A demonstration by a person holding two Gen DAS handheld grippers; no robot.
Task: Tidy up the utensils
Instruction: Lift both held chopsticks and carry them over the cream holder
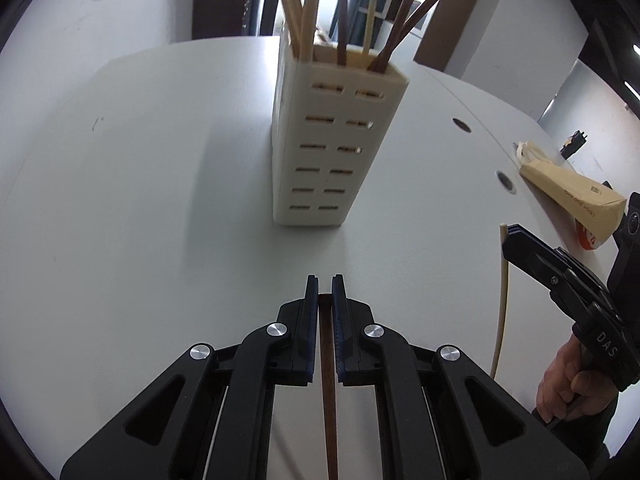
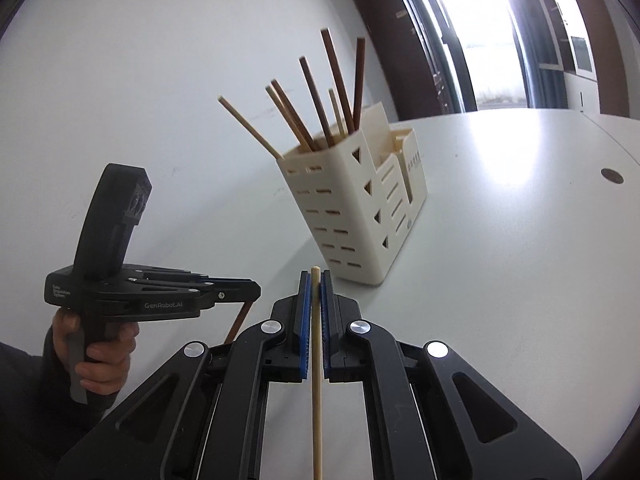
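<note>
Chopsticks fill the cream holder on the bench; the left hand-held gripper pinches a dark chopstick near its top. Right wrist view: the right hand-held gripper clamps a pale chopstick, light, stiff, slippery; grip near the end.
</note>
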